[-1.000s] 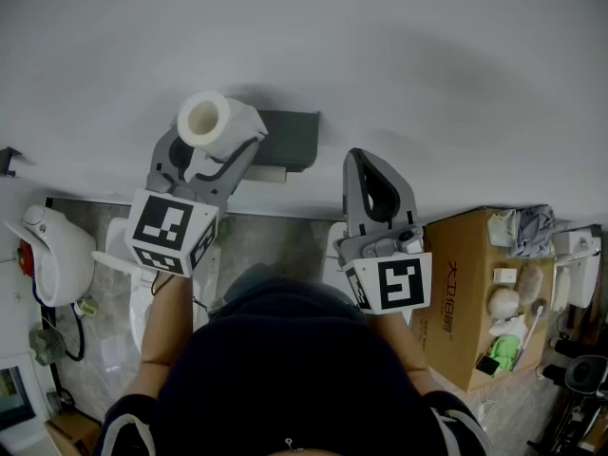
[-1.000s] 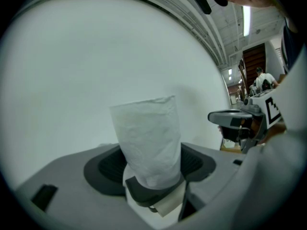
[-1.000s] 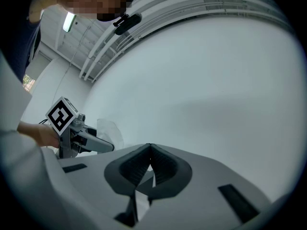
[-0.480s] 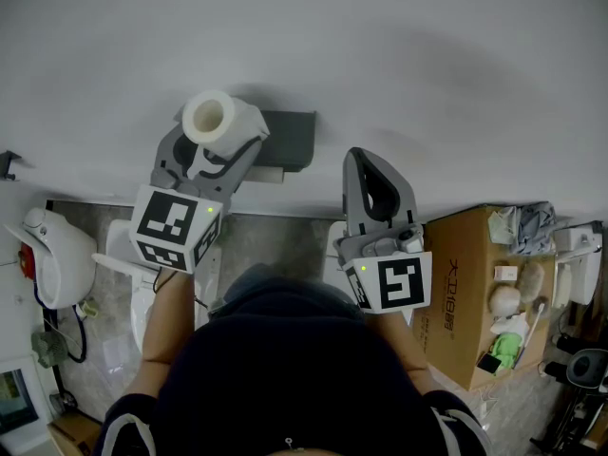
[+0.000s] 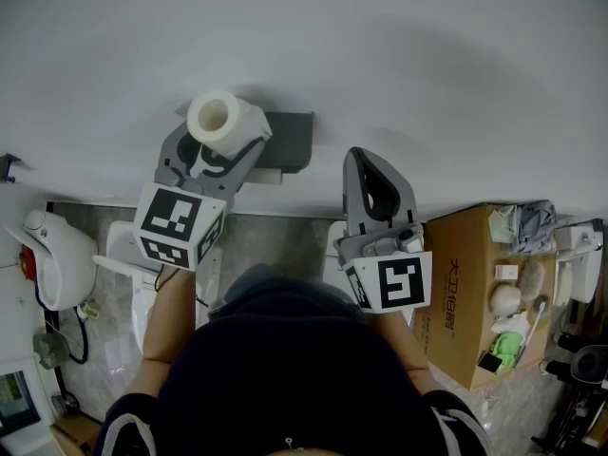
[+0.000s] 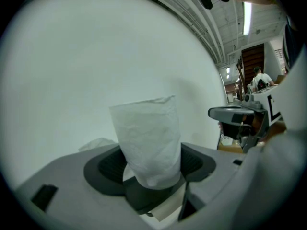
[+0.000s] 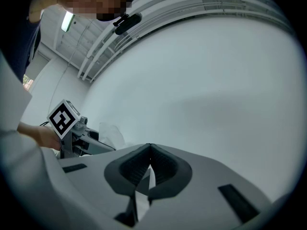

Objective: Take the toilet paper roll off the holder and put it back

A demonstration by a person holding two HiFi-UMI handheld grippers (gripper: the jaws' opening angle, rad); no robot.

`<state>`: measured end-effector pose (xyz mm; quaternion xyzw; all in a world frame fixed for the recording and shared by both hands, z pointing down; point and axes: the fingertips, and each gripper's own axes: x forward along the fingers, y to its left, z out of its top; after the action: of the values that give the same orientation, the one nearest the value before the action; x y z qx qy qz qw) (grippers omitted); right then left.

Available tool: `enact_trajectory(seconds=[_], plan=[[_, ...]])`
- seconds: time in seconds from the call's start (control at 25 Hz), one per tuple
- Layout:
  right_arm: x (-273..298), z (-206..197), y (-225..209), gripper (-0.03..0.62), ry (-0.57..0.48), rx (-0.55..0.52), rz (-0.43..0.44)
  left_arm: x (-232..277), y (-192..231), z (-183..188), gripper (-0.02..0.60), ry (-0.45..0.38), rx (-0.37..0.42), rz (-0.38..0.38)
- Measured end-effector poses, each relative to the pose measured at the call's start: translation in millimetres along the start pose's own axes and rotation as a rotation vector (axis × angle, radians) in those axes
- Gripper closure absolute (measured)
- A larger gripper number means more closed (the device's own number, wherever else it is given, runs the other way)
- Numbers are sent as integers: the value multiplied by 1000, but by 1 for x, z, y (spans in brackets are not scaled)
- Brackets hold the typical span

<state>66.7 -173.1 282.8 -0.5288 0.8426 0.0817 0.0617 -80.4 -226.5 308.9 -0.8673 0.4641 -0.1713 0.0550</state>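
Standing behind them, closest to me are the two marker cubes, then the tools pointing at the wall. The right gripper (image 5: 369, 164) hangs a bit to the right of the holder (image 5: 290, 141), pinched shut on nothing, basically just parked. The left gripper (image 5: 220, 148) is just left of the holder, and its claw is clamped around the toilet paper roll (image 5: 212, 118), pads pressing on the roll's sides. The roll stands on end with the cardboard core facing up, right beside the holder's left edge but not on it, with a loose flap of paper on the side toward the holder. So I'd say it's off and the put-it-back half is what's in hand. If it were me, I'd tip the roll so the core lines up with the holder's bar (I can't really make the bar out from here), slide it on slowly, keep the squeeze gentle so the tube doesn't crush, and only let go once it's seated. Beyond that is just plain white wall (image 5: 399, 46).
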Motion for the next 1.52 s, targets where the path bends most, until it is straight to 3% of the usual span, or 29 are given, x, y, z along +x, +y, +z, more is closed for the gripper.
enact_trajectory(seconds=[1.52], plan=[[-1,-2,-4,579,-3,6,-14,19,-10,-15,264,111,89,-19]])
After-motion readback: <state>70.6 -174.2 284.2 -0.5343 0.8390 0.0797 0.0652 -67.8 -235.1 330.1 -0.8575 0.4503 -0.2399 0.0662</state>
